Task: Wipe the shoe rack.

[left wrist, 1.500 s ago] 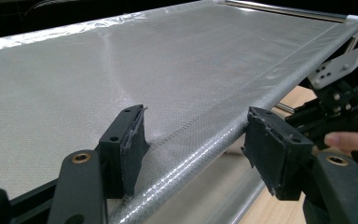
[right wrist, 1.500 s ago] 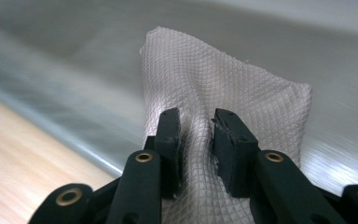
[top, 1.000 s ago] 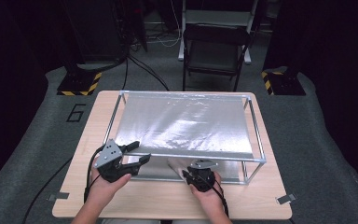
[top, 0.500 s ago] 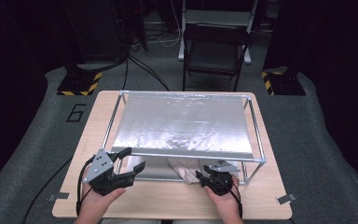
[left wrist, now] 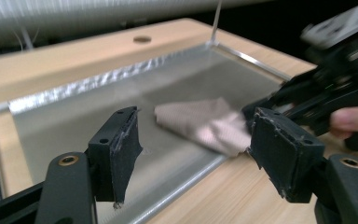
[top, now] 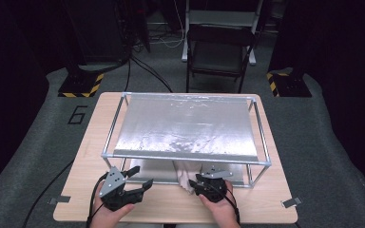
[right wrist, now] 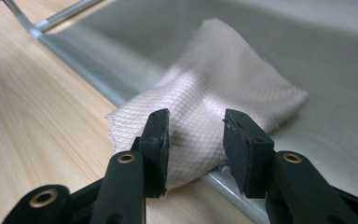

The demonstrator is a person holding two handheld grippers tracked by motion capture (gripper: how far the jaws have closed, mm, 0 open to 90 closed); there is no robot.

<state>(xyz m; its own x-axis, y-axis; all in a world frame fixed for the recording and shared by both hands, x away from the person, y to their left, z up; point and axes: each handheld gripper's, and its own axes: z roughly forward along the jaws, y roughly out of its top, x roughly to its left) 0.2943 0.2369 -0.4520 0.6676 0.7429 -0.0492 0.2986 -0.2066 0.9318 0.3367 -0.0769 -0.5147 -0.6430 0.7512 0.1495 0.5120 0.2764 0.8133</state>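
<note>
Cloth (right wrist: 214, 116) drapes over the tray (top: 147, 168) lip at table's 6 o'clock, right gripper (right wrist: 196, 135) jaws straddling its edge, just closing, not yet pinching. Left gripper (left wrist: 193, 149), at 7 o'clock, is spread, empty. A shallow bite could slip, or catch the lip.

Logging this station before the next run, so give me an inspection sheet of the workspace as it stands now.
Surface: wooden table, a silver sheet lying on it under the metal frame, which carries a foil-like top.
Job's things: pale cloth crumpled, lying across the sheet's near edge, partly on the wood.
Clutter: nothing seen on the table.
Grippers: left gripper open, nothing between its jaws, short of the cloth. Right gripper at the cloth with its jaws either side of a fold; a firm pinch cannot be told.
Cables: one trails from each gripper; more run across the floor behind.
Surroundings: dark folding chair, two hazard-striped stand bases, grey floor mat marked 6.
</note>
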